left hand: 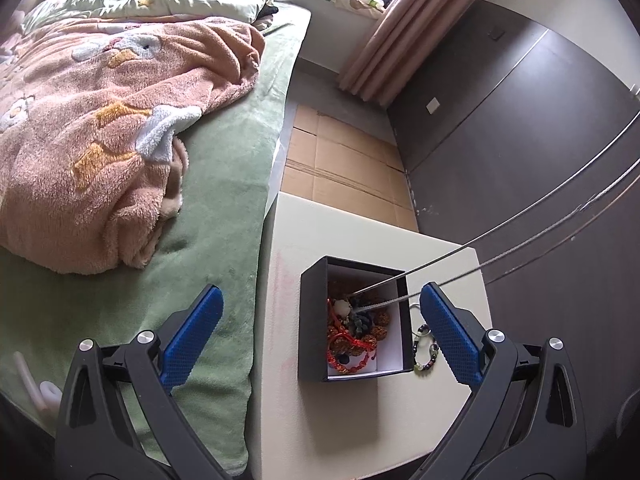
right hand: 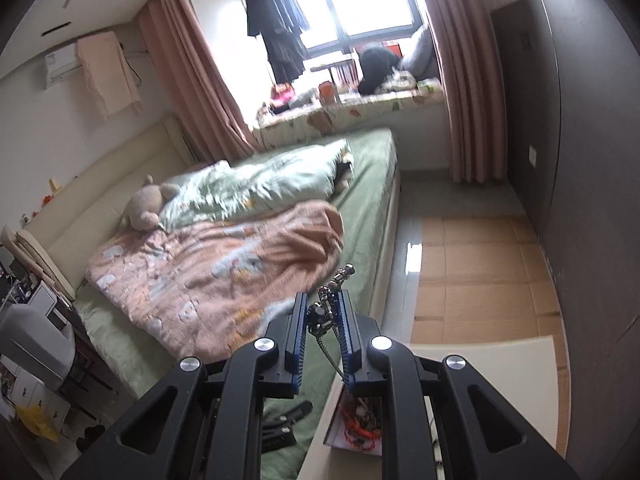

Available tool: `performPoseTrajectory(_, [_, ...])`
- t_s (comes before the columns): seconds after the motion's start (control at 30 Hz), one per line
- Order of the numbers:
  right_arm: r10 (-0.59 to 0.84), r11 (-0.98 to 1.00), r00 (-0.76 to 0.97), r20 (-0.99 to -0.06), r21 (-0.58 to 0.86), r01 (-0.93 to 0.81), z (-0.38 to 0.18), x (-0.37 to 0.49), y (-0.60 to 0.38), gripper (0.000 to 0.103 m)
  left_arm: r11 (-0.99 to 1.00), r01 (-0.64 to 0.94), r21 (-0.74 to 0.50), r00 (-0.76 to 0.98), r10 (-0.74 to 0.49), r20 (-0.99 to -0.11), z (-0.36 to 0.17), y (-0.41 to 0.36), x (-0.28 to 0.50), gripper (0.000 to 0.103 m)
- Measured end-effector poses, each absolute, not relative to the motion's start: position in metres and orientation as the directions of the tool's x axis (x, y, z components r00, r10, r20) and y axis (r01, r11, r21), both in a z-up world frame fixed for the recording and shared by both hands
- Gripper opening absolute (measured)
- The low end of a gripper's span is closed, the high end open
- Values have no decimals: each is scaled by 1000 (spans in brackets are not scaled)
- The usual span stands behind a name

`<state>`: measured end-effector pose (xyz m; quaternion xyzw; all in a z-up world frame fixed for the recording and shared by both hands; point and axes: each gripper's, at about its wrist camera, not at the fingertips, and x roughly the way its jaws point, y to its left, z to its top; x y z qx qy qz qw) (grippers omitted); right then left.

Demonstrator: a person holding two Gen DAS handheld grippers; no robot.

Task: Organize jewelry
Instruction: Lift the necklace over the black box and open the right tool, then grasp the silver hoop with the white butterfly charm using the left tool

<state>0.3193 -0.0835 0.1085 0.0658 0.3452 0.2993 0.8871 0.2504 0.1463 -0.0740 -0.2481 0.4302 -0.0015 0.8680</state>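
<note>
Left wrist view: we see the left gripper [left hand: 320, 332] spread wide, blue pads [left hand: 192, 336] clear of everything, hovering over the black box [left hand: 352, 320] at lower centre on the white table [left hand: 320, 420]. The box holds tangled red and amber bead jewelry [left hand: 352, 336]. A beaded bracelet [left hand: 426, 350] lies on the table just right of the box. A silver chain [left hand: 500, 232] runs taut from the box toward the upper right.

Right wrist view: we see the right gripper [right hand: 322, 312] pinching that chain's clasp end [right hand: 320, 314], centre frame, above the green bed [right hand: 372, 168].
</note>
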Motion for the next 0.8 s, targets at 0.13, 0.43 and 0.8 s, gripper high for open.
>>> performPoseTrajectory(0.13, [579,808,533,-617,348,-475,74,322,-79,57,873,-219,-435,627,-216,-748,-77,148,249,98])
performPoseTrajectory(0.43, [513,858,491,-704,400,-323,-17,331,-128,55,878,-194,-437,616,-237,-751,-82,135,249,98])
performPoseTrajectory(0.8, [442,891,471,-764,434,-133,-92,330,-213,49,905,-32,-424,594,-324,-736,-77,65,265,98])
